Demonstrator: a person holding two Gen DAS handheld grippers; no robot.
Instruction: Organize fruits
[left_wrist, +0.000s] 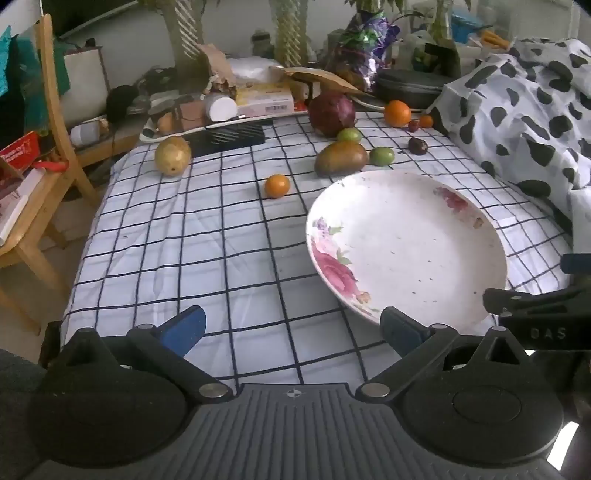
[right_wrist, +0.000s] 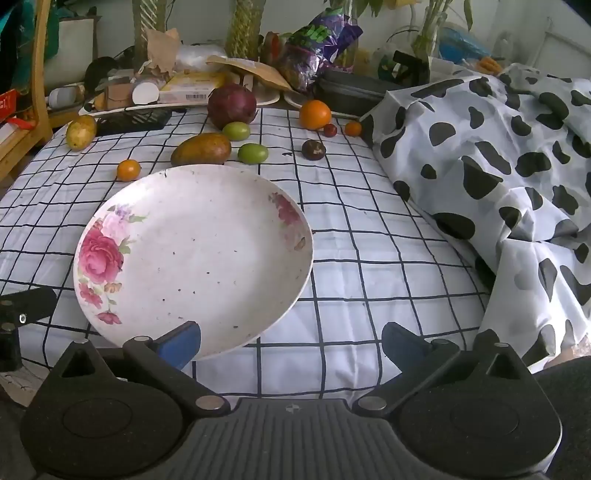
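Chair (left_wrist: 40, 173) | left view only | cow-print cloth's (right_wrist: 498, 166) spread | right view

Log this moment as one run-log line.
stage: start | left gripper: open, empty | right gripper: open, empty | plate: empty | fruits: on cloth

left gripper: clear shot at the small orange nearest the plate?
Probably yes. The left gripper is open and empty, and only bare checked cloth lies between it and the small orange. The plate sits off to the side.
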